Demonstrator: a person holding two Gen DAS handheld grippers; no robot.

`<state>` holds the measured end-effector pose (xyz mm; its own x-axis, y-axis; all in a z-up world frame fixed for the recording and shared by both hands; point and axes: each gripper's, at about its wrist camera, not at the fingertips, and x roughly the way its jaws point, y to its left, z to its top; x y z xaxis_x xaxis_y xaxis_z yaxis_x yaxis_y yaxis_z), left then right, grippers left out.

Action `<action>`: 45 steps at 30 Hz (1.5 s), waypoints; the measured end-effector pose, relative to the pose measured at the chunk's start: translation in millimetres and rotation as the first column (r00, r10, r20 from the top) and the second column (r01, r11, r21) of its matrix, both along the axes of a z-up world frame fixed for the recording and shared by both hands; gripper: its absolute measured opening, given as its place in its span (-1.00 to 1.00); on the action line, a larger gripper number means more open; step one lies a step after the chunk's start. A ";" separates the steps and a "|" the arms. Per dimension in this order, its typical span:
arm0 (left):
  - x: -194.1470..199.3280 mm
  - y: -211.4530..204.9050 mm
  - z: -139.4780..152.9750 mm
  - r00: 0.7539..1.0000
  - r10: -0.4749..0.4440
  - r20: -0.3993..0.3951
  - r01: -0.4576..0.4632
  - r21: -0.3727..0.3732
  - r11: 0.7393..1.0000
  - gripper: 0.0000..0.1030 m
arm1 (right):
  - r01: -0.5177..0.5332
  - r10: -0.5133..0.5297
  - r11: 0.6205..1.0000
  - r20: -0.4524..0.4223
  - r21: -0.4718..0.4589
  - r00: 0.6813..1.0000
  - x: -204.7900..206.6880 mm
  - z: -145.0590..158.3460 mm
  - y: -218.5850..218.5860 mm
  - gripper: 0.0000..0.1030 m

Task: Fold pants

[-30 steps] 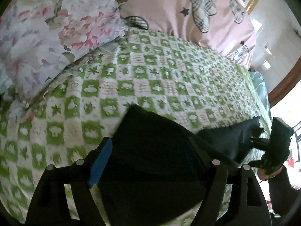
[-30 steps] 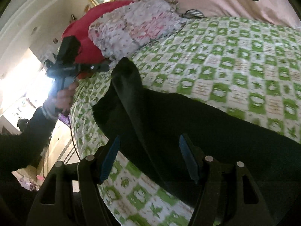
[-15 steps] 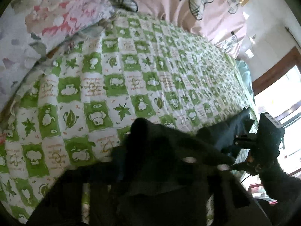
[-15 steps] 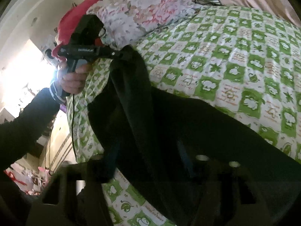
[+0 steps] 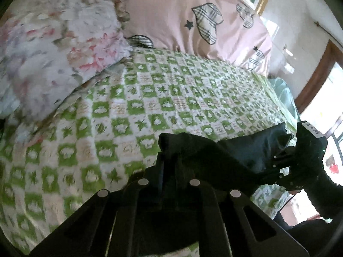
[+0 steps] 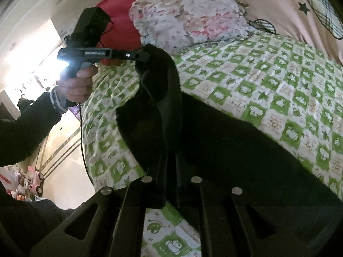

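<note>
Black pants (image 6: 214, 137): soft, limp, light, sagging between grips. Left gripper (image 5: 169, 169) and right gripper (image 6: 169, 171) just closed, clamped on near edge corners. Best held there, taut, above green checked bedspread (image 5: 150, 98).

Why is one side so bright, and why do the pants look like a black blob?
Left wrist view: window glare washes out the right edge. Right wrist view: a bright doorway glares at left; the pants go so dark their folds vanish. Both views bend at the edges.
</note>
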<state>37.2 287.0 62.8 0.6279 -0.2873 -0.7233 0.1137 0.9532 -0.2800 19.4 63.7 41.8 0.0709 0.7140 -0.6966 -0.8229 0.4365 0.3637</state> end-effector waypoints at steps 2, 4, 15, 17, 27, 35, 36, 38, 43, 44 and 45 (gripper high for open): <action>-14.5 0.8 -6.8 0.999 0.036 0.005 -0.036 0.005 0.999 -0.88 | -0.006 0.006 1.000 -0.005 -0.003 1.000 -3.4 -4.3 -0.5 -0.86; -25.2 2.8 -13.2 0.998 0.068 0.005 -0.068 0.000 0.998 -0.88 | -0.018 0.018 1.000 -0.012 -0.006 1.000 -6.8 -8.9 0.3 -0.86; -67.9 17.7 -49.3 0.960 0.276 -0.044 -0.279 -0.116 0.953 -0.77 | -0.065 0.064 0.998 -0.044 -0.006 0.997 -16.9 -15.1 2.1 -0.79; -74.3 19.7 -51.3 0.950 0.308 -0.058 -0.313 -0.126 0.942 -0.68 | -0.067 0.067 0.998 -0.060 0.014 0.996 -17.2 -14.6 -0.4 -0.79; -115.8 10.9 -39.0 0.896 0.432 -0.101 -0.443 -0.168 0.880 0.45 | -0.033 0.039 0.998 -0.095 0.059 0.995 -16.2 -12.7 -7.8 -0.76; -112.4 -7.6 -34.2 0.868 0.470 -0.160 -0.494 -0.187 0.849 0.45 | 0.012 -0.002 0.995 -0.093 0.103 0.996 -14.2 -5.1 -17.6 0.00; -110.9 -9.3 -35.4 0.863 0.475 -0.171 -0.502 -0.186 0.845 0.45 | 0.021 -0.011 0.994 -0.096 0.109 0.995 -12.5 -3.5 -19.5 0.00; -109.0 -13.2 -38.1 0.856 0.481 -0.188 -0.513 -0.196 0.836 0.45 | 0.033 -0.022 0.993 -0.096 0.116 0.995 -10.0 -1.3 -23.2 0.00; -107.8 -20.6 -51.5 0.818 0.507 -0.271 -0.568 -0.243 0.786 0.45 | 0.090 -0.077 0.987 -0.097 0.133 0.992 7.5 6.7 -32.5 0.00; -107.4 -23.1 -54.1 0.814 0.508 -0.281 -0.572 -0.246 0.782 0.45 | 0.107 -0.094 0.985 -0.102 0.134 0.990 13.5 7.9 -33.7 0.00; -107.1 -25.5 -55.9 0.809 0.513 -0.286 -0.579 -0.240 0.779 0.45 | 0.130 -0.115 0.981 -0.110 0.141 0.987 21.7 9.5 -35.5 0.00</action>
<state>-69.9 261.6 6.9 0.6027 -0.1621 -0.7814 -0.4877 0.7003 -0.5214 41.1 28.2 51.3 0.0990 0.7995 -0.5925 -0.7223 0.4673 0.5098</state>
